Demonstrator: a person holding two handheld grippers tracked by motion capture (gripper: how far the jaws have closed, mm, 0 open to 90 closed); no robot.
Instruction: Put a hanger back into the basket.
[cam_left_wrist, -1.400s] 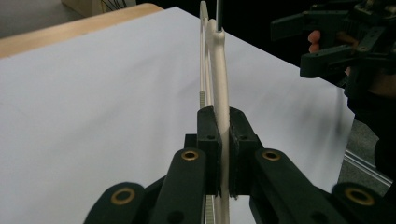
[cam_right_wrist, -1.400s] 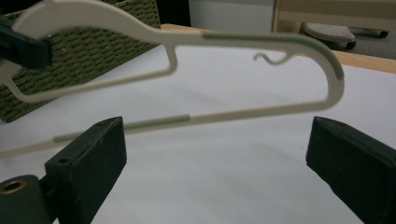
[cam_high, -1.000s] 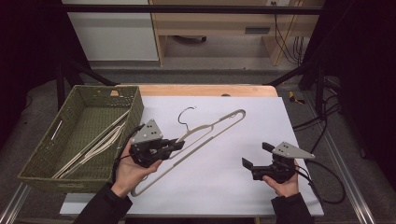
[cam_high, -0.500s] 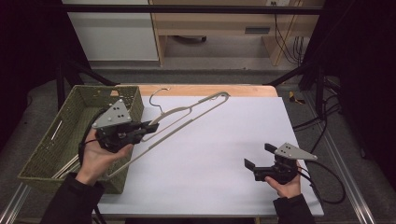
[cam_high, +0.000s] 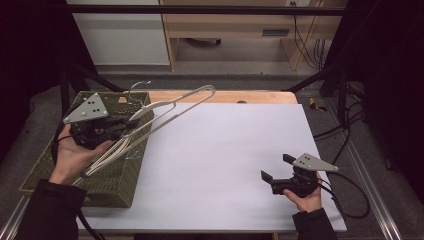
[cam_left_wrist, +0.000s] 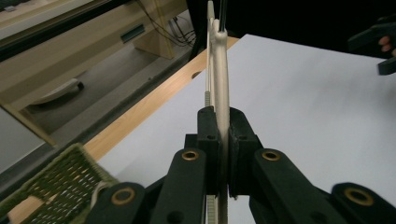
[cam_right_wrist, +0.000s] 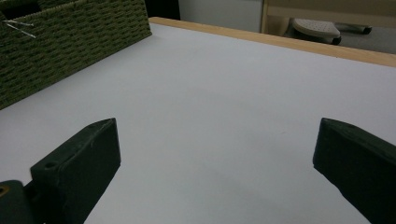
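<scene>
One hanger (cam_high: 170, 107) sits clamped in left tool (cam_high: 122, 129), seemingly above basket (cam_high: 117, 187).

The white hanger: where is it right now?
In the high view the white hanger is at the left, clamped in the left tongs and raised above the green wicker basket, its far end over the table's back edge.

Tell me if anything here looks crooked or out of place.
Nothing damaged or spilled. The white plastic clothes hanger sits tilted in the left gripper, half over the green woven basket, half over the white table.
</scene>
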